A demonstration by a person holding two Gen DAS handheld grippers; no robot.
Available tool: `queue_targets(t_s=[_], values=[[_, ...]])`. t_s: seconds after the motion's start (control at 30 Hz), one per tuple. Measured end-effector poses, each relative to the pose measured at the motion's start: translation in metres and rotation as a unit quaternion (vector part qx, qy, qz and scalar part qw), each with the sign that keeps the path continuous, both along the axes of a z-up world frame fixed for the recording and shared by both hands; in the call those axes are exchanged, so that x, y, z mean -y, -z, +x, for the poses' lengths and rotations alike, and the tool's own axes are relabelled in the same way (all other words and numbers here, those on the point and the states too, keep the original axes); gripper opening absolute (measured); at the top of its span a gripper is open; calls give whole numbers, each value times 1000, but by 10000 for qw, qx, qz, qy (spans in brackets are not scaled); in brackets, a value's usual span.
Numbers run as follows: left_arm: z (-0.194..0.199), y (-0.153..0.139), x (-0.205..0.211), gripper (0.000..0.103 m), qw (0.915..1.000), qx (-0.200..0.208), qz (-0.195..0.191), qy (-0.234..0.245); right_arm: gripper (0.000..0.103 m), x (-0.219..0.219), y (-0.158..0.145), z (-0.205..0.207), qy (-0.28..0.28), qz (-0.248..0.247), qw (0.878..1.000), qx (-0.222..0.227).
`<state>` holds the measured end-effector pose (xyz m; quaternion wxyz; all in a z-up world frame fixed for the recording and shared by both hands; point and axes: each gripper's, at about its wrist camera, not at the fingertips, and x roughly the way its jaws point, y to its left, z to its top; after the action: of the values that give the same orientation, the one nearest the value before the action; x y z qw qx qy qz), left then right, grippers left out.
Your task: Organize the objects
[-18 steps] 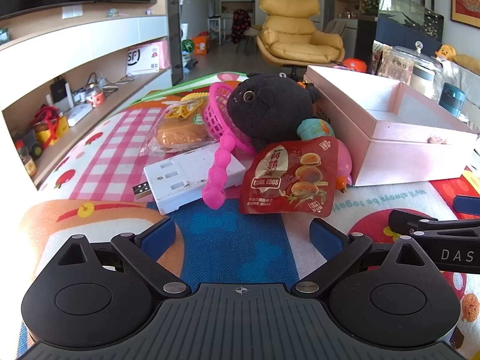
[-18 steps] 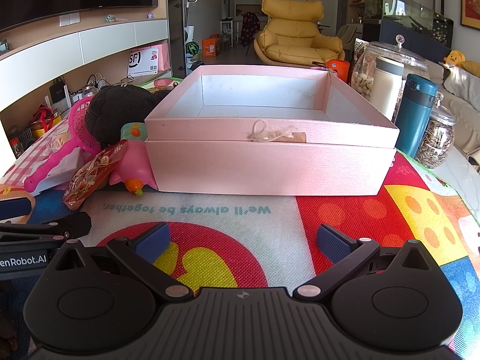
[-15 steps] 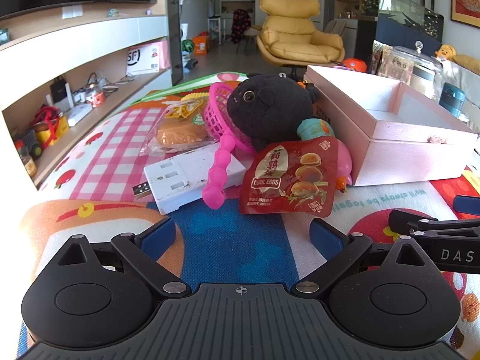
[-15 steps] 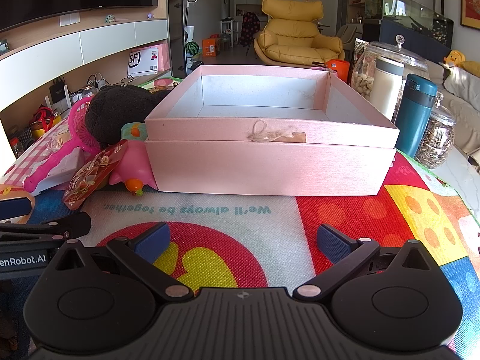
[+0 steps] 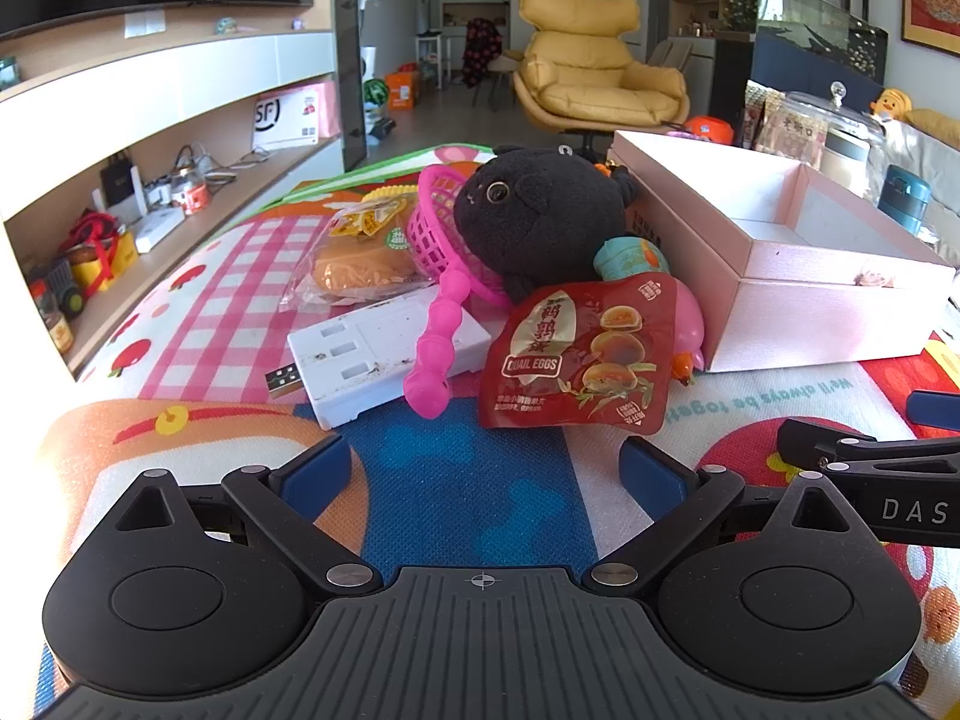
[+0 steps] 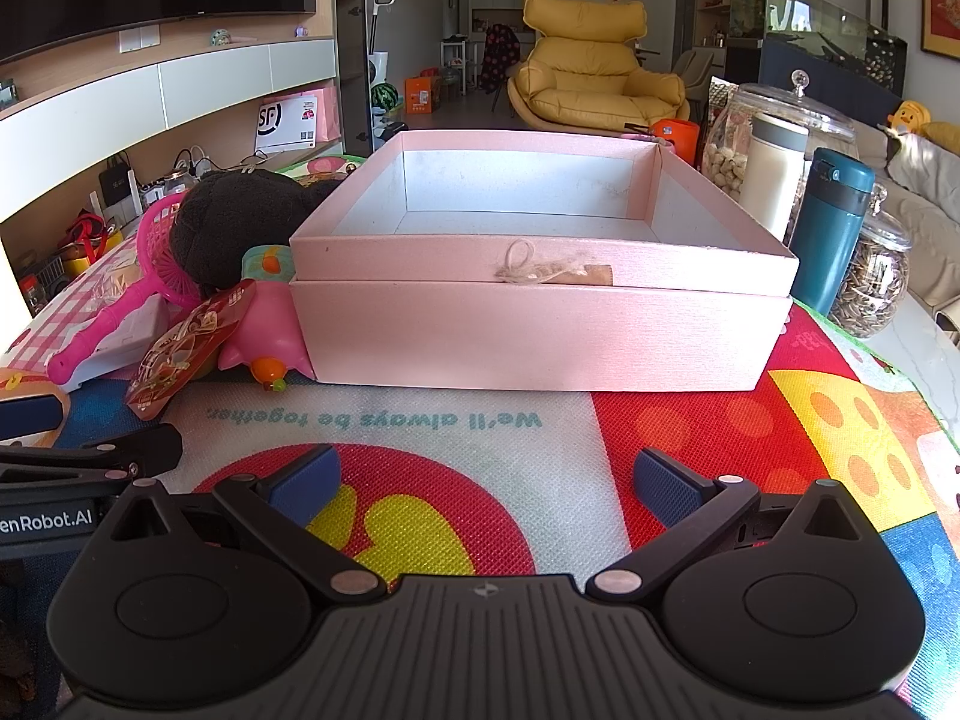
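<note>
A pile of objects lies on the colourful mat ahead of my left gripper: a red quail-egg pouch, a white power strip, a pink toy net, a black plush, a bagged bun and a pink toy behind the pouch. An empty pink box stands straight in front of my right gripper. Both grippers hover low over the mat, open, with nothing between their blue pads. The right gripper's finger shows at the left view's right edge.
Glass jars and a teal flask stand right of the box. A seed jar sits by the mat's right edge. Open shelving runs along the left. A yellow armchair is far behind.
</note>
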<state>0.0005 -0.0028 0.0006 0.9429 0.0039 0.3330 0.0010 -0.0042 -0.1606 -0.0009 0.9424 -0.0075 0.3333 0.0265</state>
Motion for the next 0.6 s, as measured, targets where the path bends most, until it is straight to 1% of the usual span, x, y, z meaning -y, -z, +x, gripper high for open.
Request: queue_targets(t_s=[0.6], values=[[-2, 0, -2, 100, 10000, 1, 16, -1, 103, -1, 0, 0, 0, -1, 10000, -1]])
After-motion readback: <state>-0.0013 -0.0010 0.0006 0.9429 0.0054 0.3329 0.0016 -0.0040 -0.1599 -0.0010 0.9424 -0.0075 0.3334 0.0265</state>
